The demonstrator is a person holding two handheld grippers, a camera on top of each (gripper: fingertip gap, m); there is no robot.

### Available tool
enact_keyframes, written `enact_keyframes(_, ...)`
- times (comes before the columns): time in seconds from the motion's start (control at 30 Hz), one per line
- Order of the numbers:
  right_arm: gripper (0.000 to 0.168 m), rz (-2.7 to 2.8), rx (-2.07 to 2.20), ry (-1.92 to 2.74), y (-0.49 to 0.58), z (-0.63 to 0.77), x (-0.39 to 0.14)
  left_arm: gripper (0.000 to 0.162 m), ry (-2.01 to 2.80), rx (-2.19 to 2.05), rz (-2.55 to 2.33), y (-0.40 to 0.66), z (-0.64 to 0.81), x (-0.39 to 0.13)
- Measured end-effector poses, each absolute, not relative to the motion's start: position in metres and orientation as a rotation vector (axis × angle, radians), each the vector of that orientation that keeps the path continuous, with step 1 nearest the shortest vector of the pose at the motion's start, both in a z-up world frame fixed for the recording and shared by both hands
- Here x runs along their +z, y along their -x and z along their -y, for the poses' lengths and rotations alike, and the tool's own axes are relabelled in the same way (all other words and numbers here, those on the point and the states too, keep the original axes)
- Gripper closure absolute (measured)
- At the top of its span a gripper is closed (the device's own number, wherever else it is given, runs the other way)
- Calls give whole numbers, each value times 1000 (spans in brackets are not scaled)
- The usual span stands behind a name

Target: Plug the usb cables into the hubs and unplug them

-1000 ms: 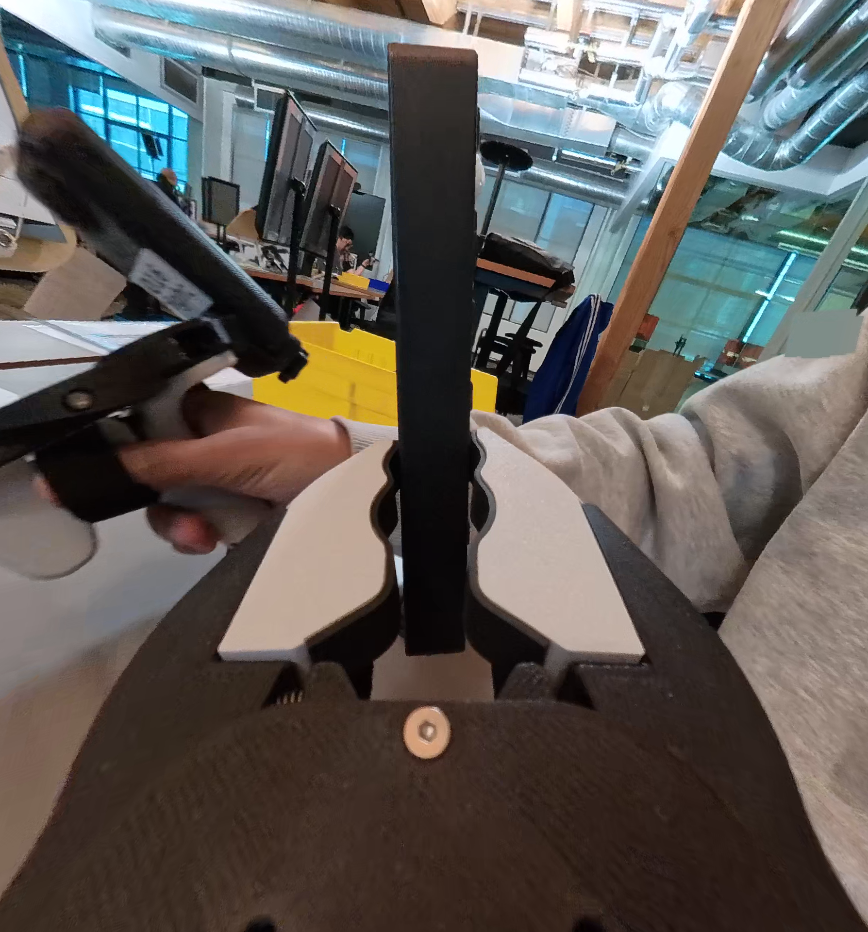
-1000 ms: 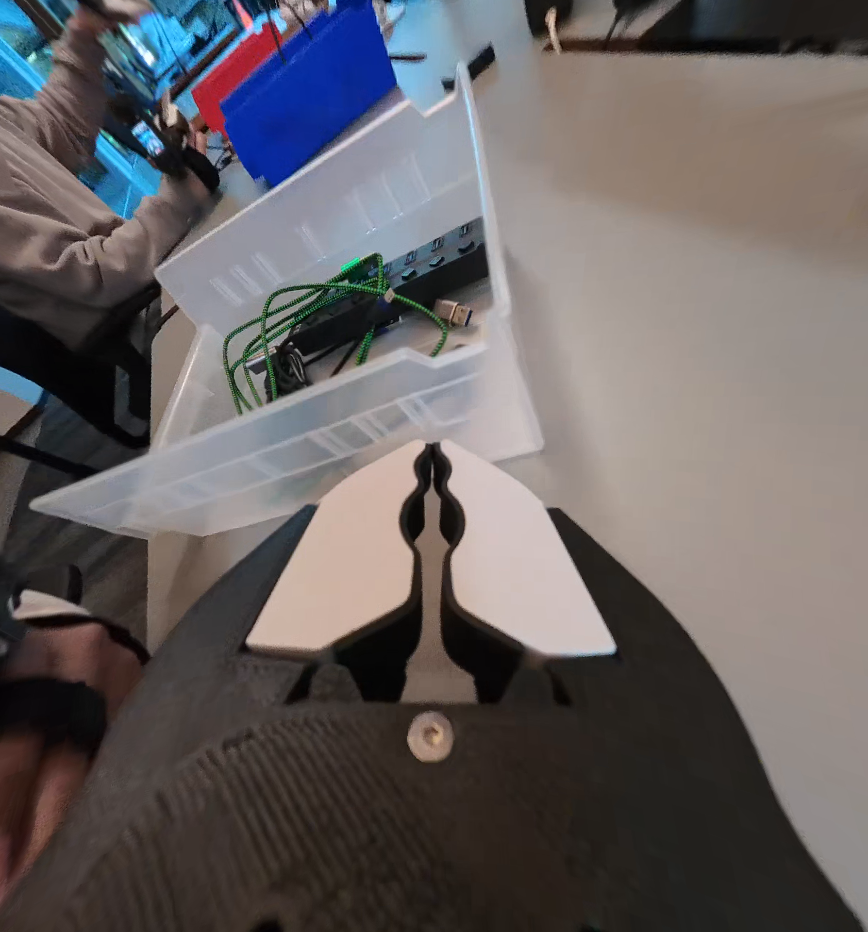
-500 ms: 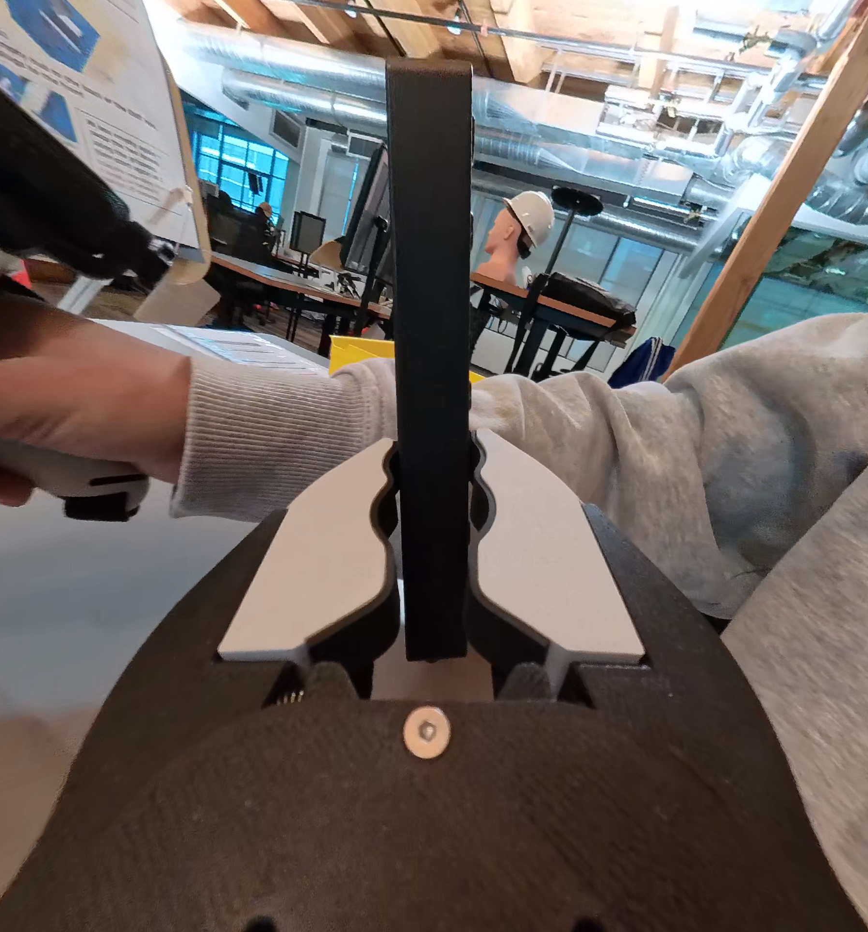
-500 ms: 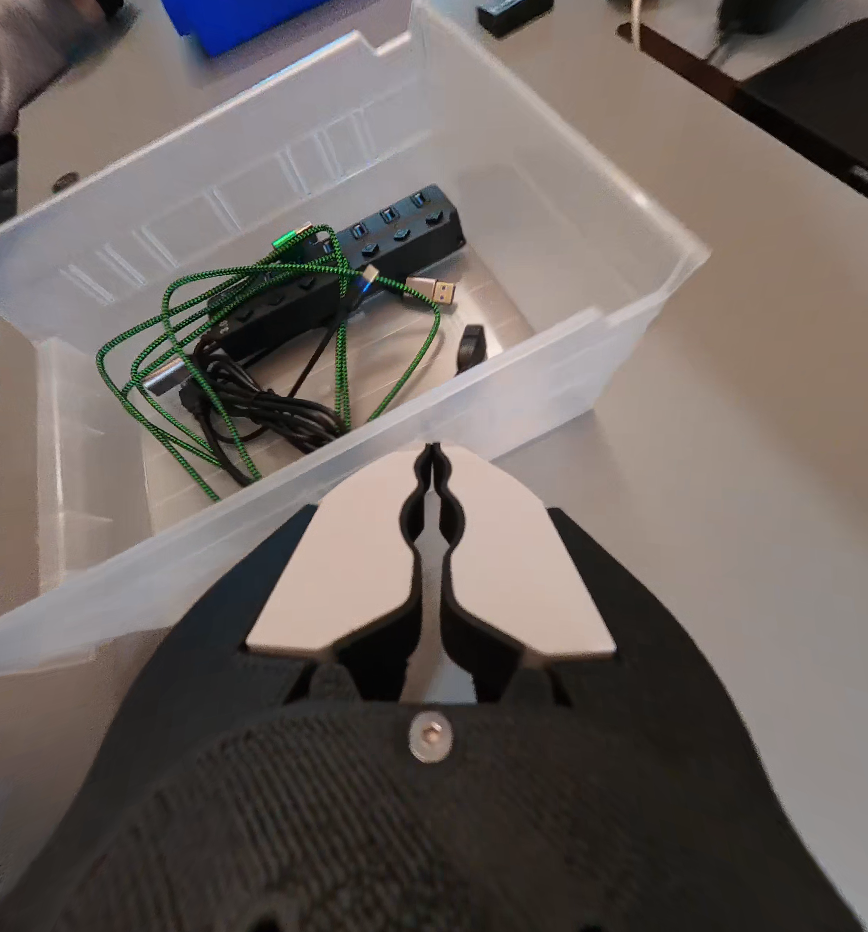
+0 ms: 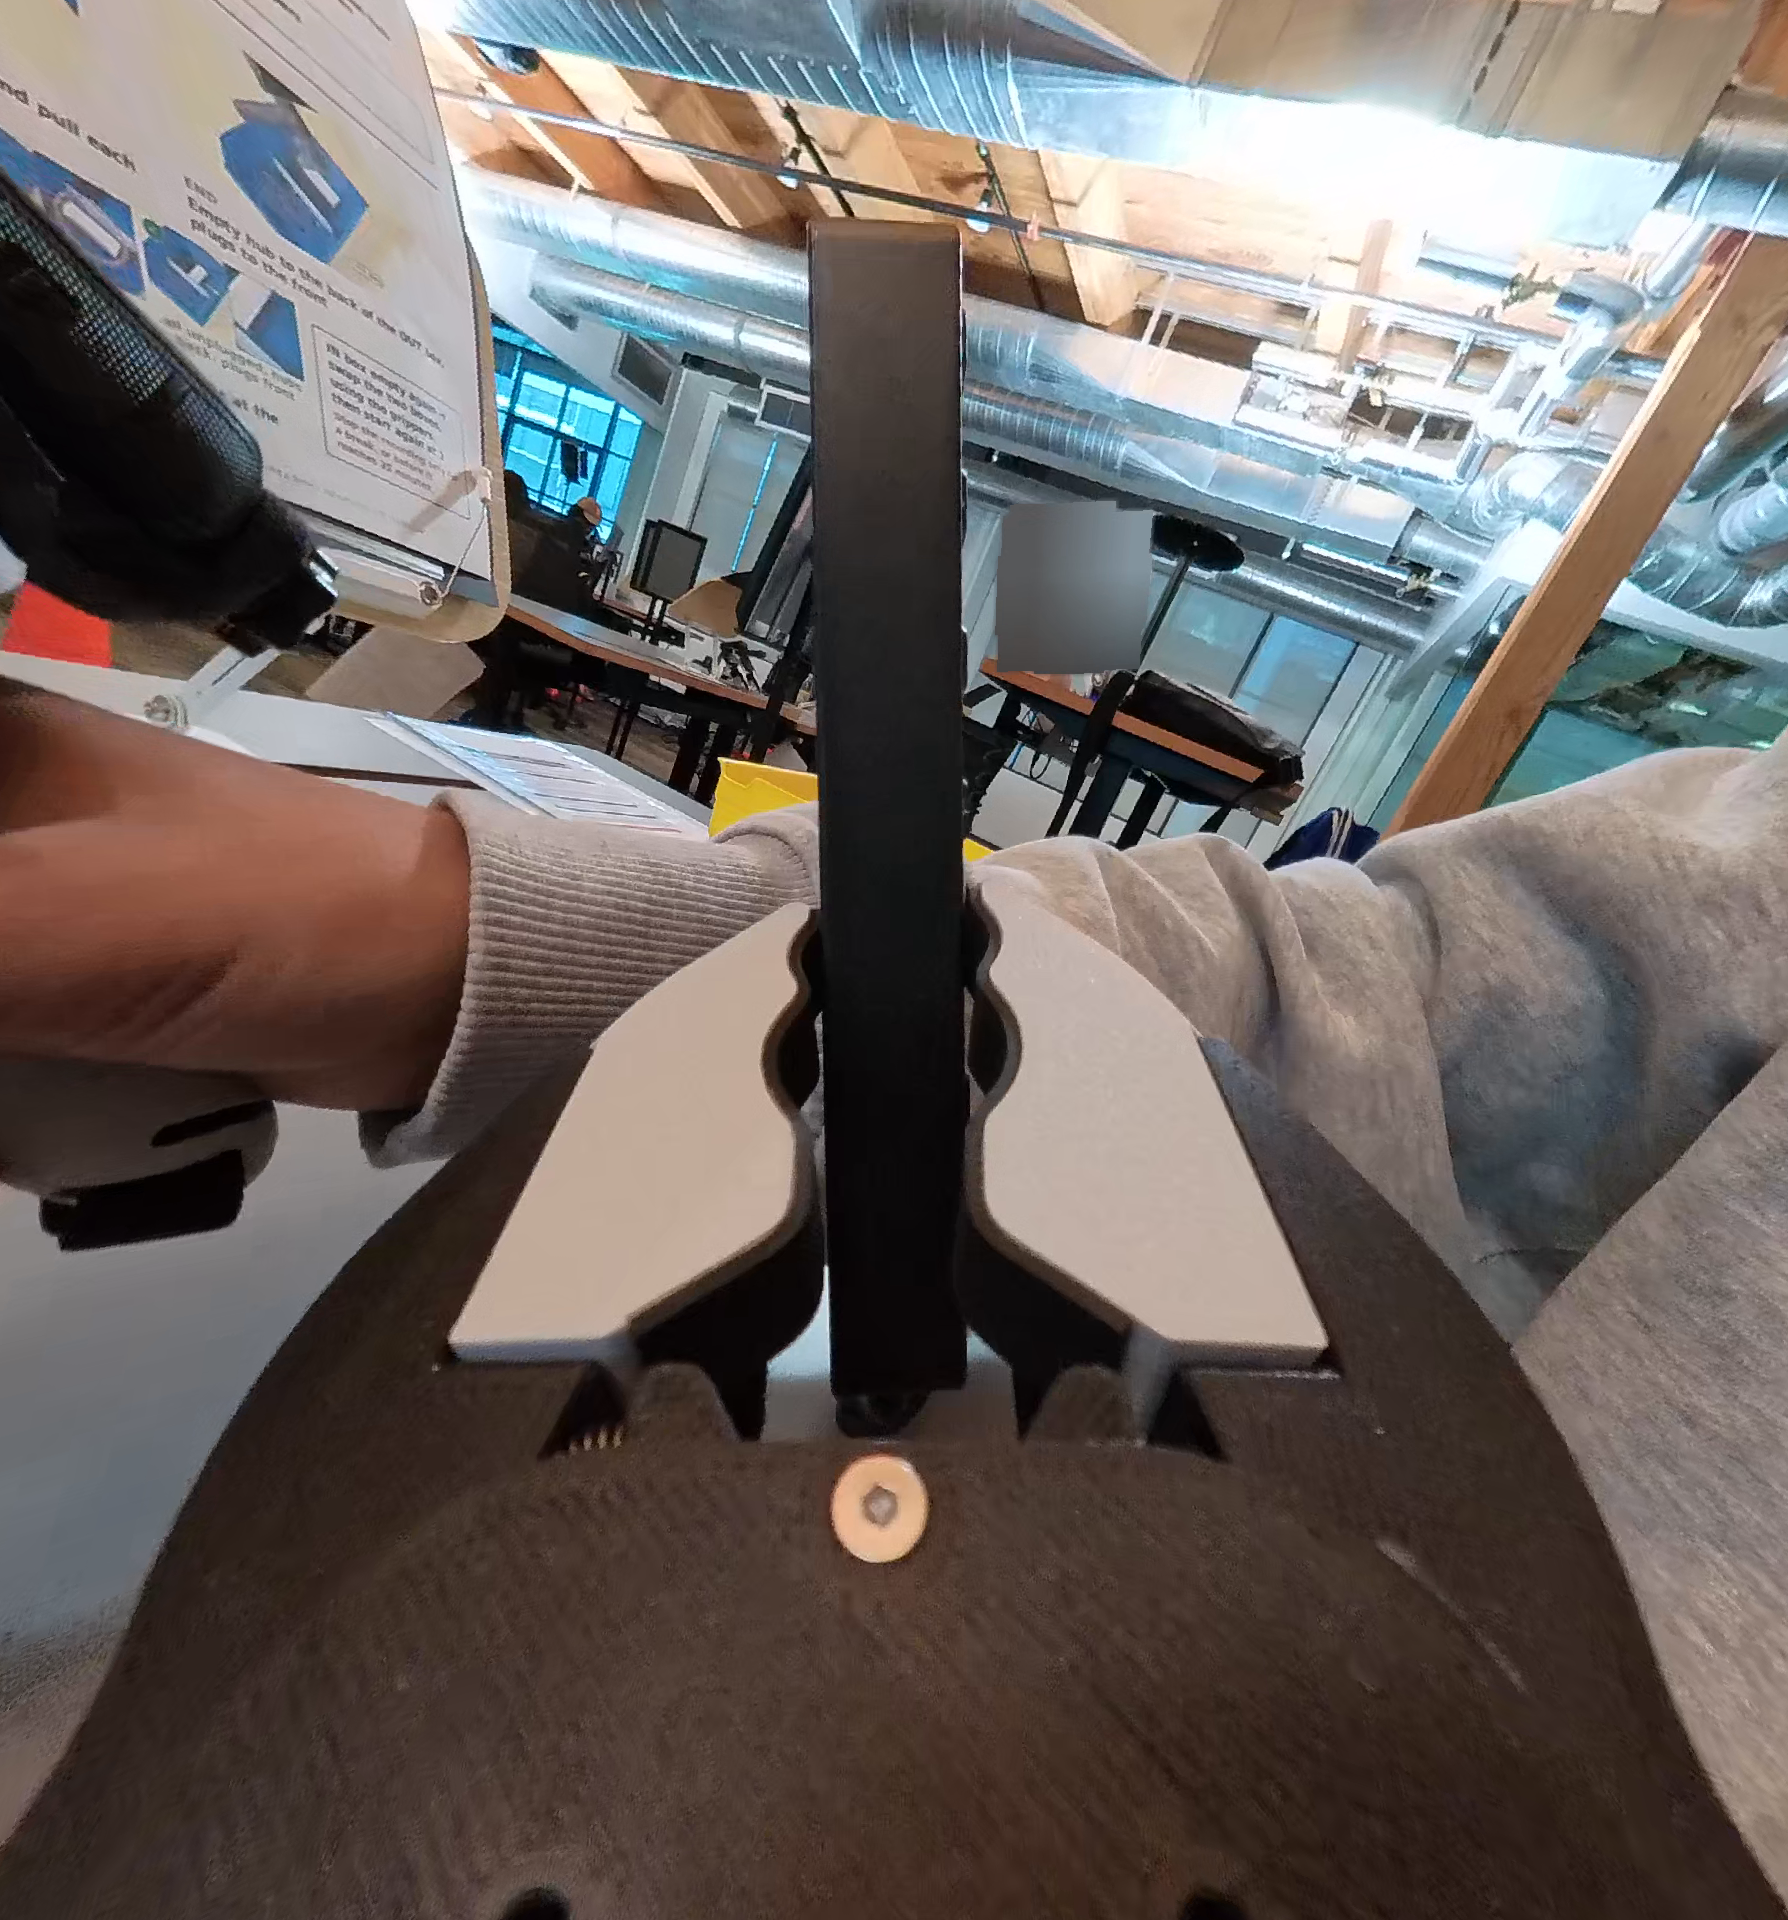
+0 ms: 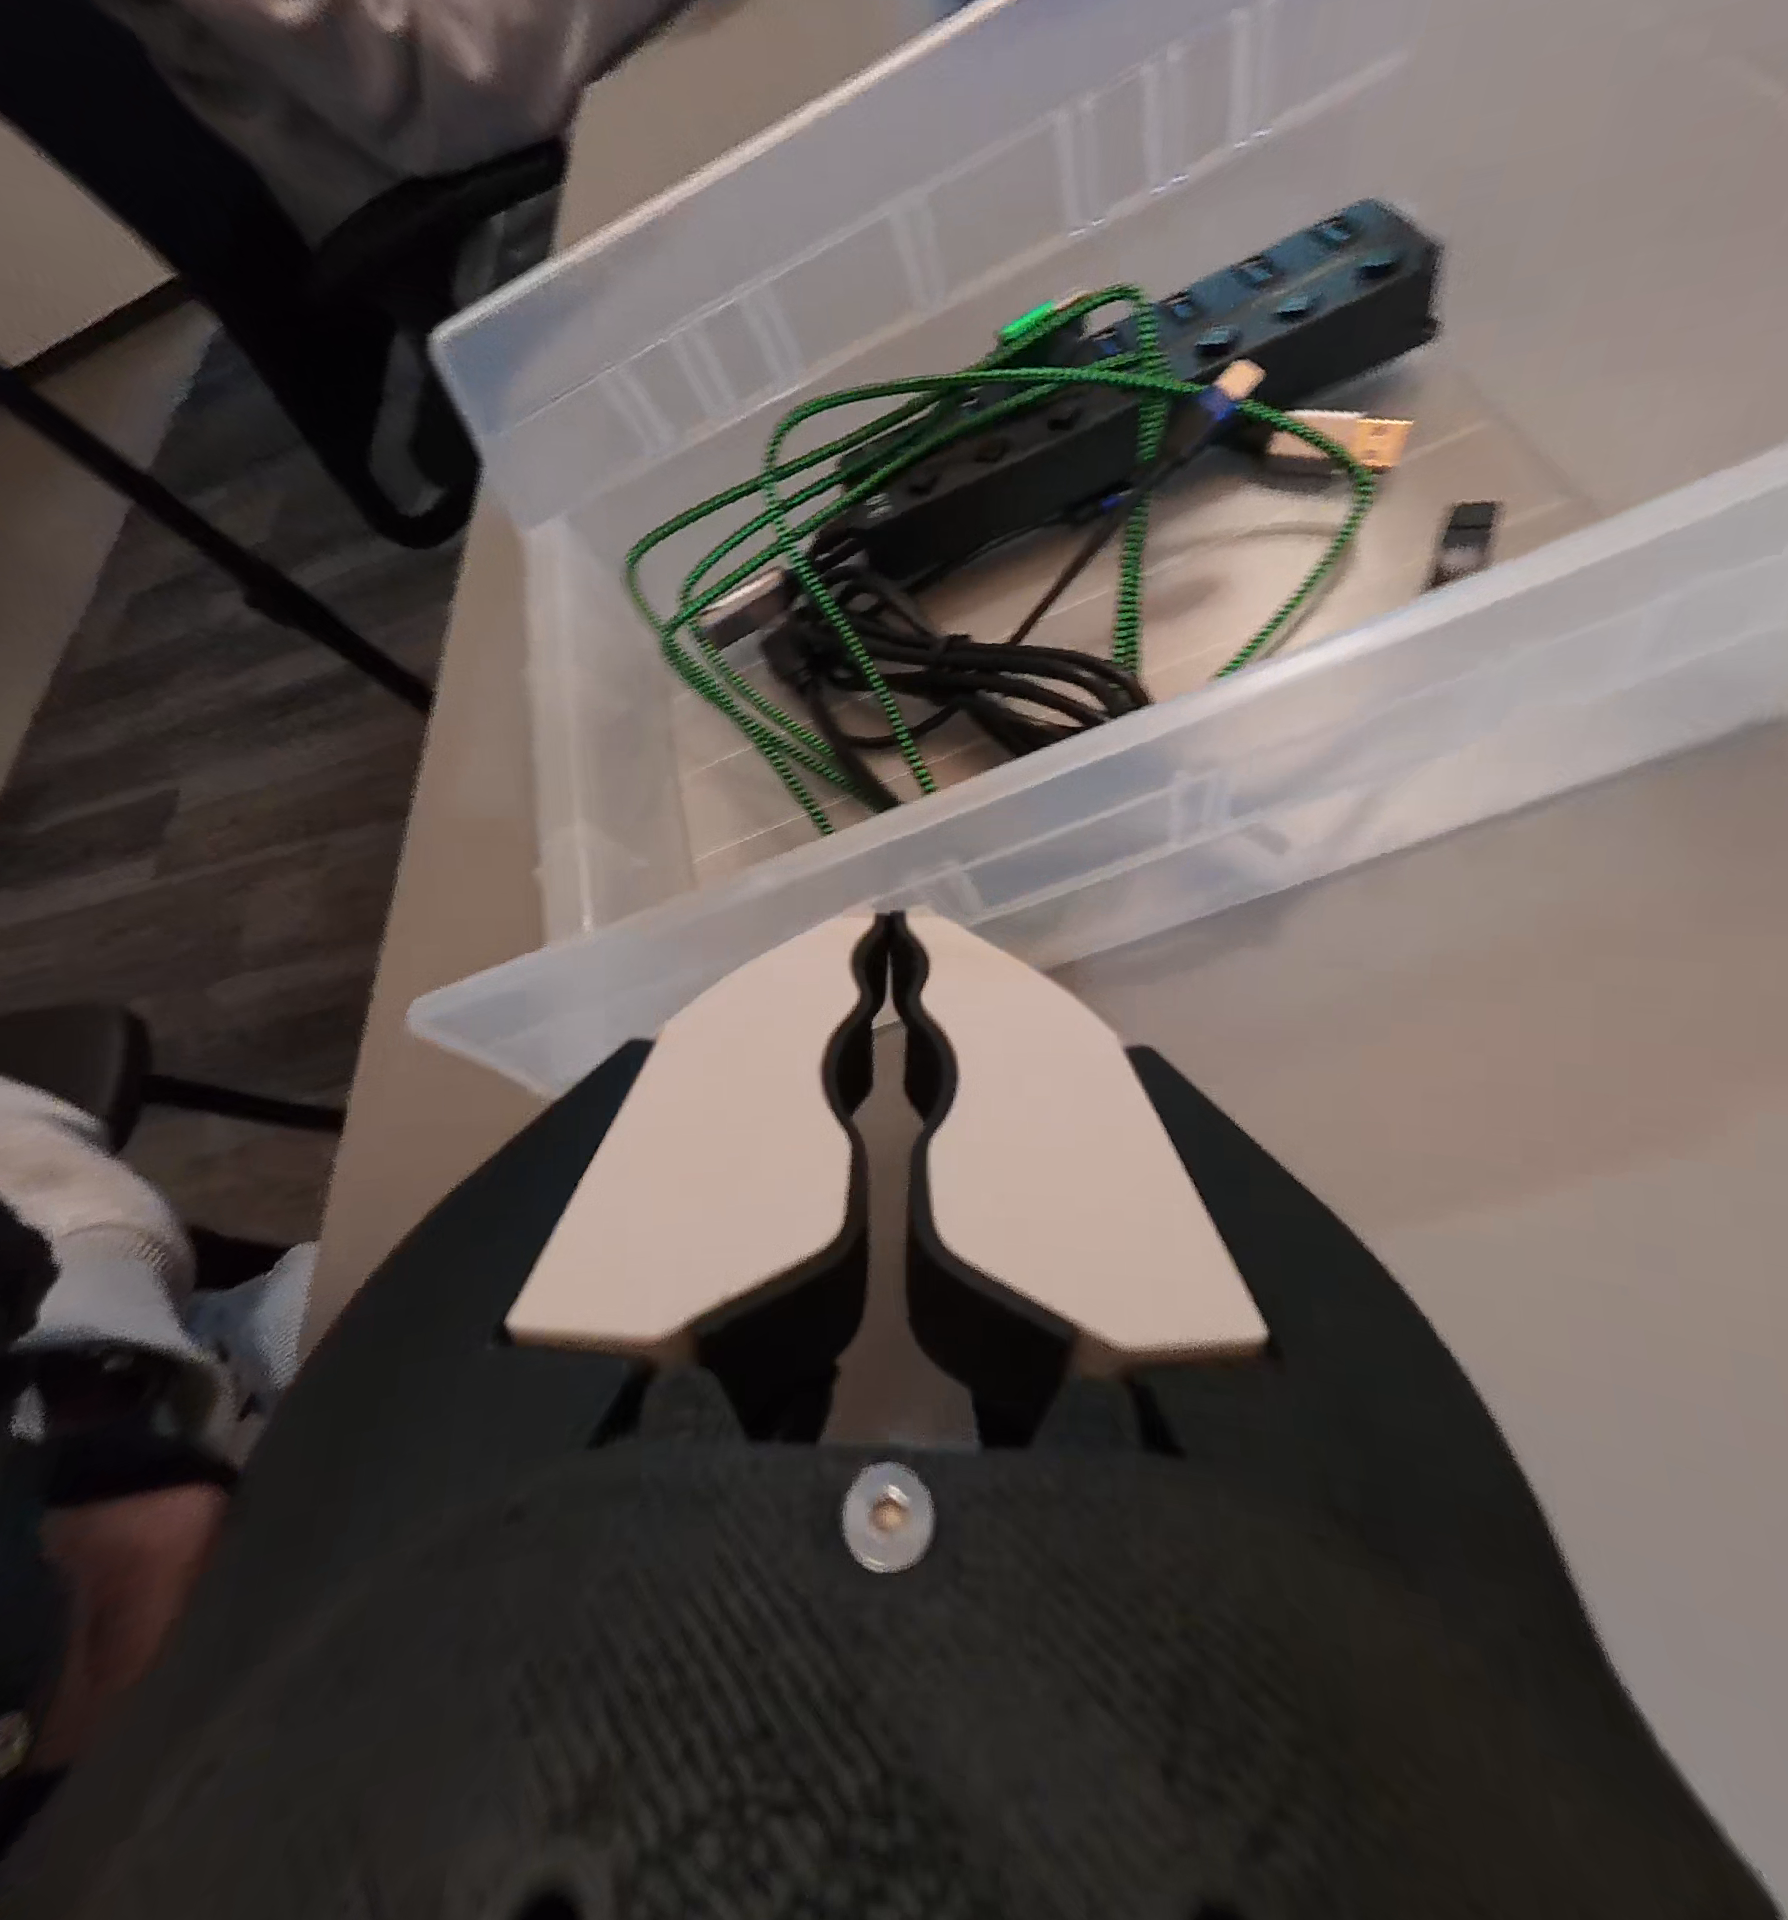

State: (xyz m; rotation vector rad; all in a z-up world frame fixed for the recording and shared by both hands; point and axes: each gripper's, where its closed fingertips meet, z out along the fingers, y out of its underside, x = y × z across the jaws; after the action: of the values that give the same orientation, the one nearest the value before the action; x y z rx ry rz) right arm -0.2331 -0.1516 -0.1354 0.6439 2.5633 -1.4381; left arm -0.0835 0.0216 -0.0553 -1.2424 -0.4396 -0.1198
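The hub (image 6: 1160, 416) lies at the far side of the clear bin (image 6: 1285, 769) on the bench, green cable (image 6: 973, 488) looped over it. Right tongs (image 6: 891, 920), pressed together and empty, should spread before dipping in; left tongs (image 5: 888, 935) clamp a black bar (image 5: 885, 623).

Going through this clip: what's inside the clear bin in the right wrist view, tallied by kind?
Contents of the clear plastic bin, right wrist view:
Black USB hub: 1
Green braided USB cable, tangled, so the count is uncertain: at least 1
Black cable bundle: 1
Small black adapter: 1
Total: 4, possibly more
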Motion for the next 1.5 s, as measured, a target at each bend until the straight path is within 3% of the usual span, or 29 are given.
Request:
enact_keyframes(0.27, 165, -2544, -1329, -410, 192, 160, -132, 135, 1222, -148, 435, 84, -19, -53)
enact_keyframes(0.5, 167, -2488, -1538, -300, 194, 159, -96, 135, 1211, -161, 436, 84, -19, -53)
enact_keyframes(0.67, 140, -2402, -1717, -290, 206, 168, -71, 136, 1212, -170, 438, 84, -20, -55)
enact_keyframes(0.77, 121, -2456, -1608, -248, 208, 173, -84, 136, 1215, -181, 443, 85, -20, -57)
enact_keyframes(0.87, 117, -2524, -1531, -173, 205, 178, -101, 136, 1217, -198, 446, 86, -20, -59)
enact_keyframes(1.3, 137, -2400, -1519, -98, 186, 180, -101, 136, 1213, -218, 445, 86, -19, -60)
enact_keyframes(1.5, 137, -2406, -1468, -91, 181, 178, -100, 136, 1205, -219, 447, 86, -18, -59)
